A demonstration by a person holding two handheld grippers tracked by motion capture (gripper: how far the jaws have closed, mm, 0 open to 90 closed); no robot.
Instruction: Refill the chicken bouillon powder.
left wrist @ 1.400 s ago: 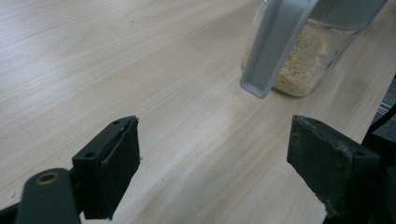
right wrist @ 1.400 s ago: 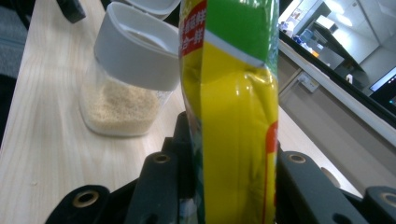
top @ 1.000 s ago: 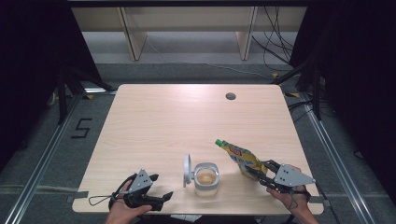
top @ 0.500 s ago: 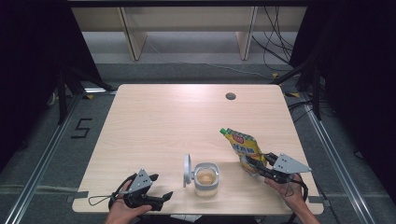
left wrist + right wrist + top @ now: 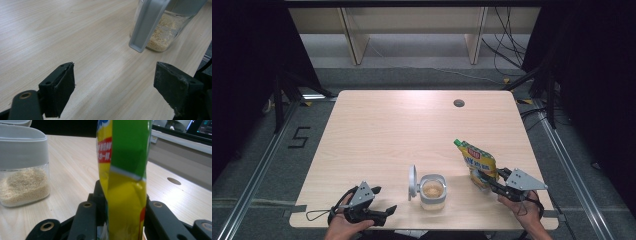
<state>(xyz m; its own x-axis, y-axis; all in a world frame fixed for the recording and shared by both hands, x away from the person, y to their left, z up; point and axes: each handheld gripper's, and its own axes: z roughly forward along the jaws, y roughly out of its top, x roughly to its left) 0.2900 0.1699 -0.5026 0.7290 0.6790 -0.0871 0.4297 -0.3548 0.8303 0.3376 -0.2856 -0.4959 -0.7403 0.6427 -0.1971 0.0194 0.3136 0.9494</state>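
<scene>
A yellow-and-green spouted pouch (image 5: 479, 163) stands nearly upright near the table's front right, and my right gripper (image 5: 485, 180) is shut on its lower part. In the right gripper view the pouch (image 5: 125, 182) rises between the two black jaws of the right gripper (image 5: 120, 220). Left of it stands a clear jar (image 5: 432, 190) of pale grains with its grey flip lid (image 5: 412, 181) open. My left gripper (image 5: 381, 214) lies open at the front edge, left of the jar. In the left gripper view the left gripper (image 5: 115, 82) has nothing between its jaws, and the jar (image 5: 163, 30) and lid (image 5: 147, 22) lie ahead.
The wooden table (image 5: 392, 130) has a round cable hole (image 5: 458, 103) at its back right. A person's hands hold both grippers at the front edge. Shelving and cables stand behind the table, and metal rails run along both sides.
The pouch has swung from leaning over towards the jar to nearly upright, its spout moving up and to the right. The right gripper shifted slightly with it. The left gripper has kept still.
</scene>
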